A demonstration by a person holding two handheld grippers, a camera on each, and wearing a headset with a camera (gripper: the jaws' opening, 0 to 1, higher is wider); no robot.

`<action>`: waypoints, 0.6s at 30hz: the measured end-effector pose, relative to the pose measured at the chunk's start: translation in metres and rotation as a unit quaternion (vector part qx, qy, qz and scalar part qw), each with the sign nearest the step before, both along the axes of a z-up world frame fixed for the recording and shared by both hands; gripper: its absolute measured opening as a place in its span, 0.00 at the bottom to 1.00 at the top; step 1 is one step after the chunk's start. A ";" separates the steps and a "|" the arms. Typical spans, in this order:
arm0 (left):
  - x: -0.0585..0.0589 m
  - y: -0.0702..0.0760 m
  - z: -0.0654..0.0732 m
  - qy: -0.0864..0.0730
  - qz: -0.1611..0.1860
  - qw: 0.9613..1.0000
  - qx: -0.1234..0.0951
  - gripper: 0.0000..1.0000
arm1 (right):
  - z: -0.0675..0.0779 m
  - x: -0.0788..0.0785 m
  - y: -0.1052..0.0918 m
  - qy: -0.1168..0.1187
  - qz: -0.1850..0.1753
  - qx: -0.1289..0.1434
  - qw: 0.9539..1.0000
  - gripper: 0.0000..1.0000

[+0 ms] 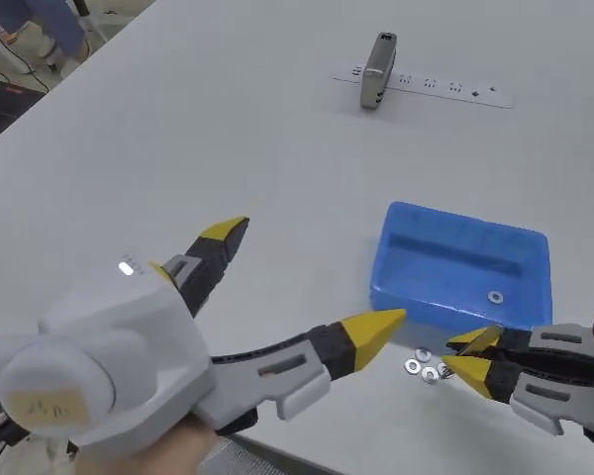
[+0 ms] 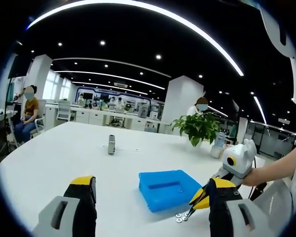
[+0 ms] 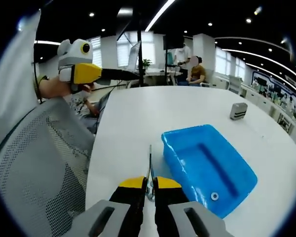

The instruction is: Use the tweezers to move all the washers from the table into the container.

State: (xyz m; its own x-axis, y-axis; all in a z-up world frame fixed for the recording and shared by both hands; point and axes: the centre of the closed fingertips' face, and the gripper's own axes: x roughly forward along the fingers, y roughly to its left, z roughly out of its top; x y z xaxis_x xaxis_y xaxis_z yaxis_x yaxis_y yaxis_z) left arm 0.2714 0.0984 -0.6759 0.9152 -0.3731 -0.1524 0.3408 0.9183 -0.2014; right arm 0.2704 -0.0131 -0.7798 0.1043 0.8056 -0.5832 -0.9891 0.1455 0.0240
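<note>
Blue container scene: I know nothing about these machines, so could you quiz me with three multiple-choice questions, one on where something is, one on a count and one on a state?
1. Where does the loose cluster of washers lie?
A) on the floor
B) on the table, just outside the container
C) on a chair seat

2. How many washers lie inside the container?
A) none
B) five
C) one

3. How is the left gripper?
A) open, holding nothing
B) shut on a coin
C) shut on a pen

Answers:
1 B: the cluster sits on the white tabletop by the blue near wall.
2 C: a single washer rests on the blue floor.
3 A: its yellow-tipped jaws are spread wide with nothing between them.
</note>
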 end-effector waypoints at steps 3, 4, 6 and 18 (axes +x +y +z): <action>0.000 0.000 0.000 0.000 0.001 1.000 0.000 0.97 | 0.009 0.001 -0.002 0.000 -0.002 0.007 1.000 0.03; 0.000 0.001 0.000 0.001 0.001 1.000 0.001 0.97 | 0.012 0.001 -0.003 0.000 -0.002 0.009 1.000 0.03; 0.000 0.001 0.000 0.001 0.002 1.000 0.001 0.97 | 0.022 0.001 -0.004 -0.002 -0.003 0.016 1.000 0.03; 0.000 0.000 0.000 0.000 -0.001 1.000 0.001 0.97 | 0.074 0.021 -0.012 -0.015 -0.032 0.065 0.997 0.03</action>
State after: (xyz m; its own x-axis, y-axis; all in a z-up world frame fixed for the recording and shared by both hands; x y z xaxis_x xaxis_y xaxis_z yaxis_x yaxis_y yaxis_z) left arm 0.2709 0.0980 -0.6758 0.9144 -0.3746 -0.1537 0.3425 0.9180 -0.1998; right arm 0.2911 -0.0249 -0.7062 0.1743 0.8654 -0.4698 -0.9784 0.2061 0.0165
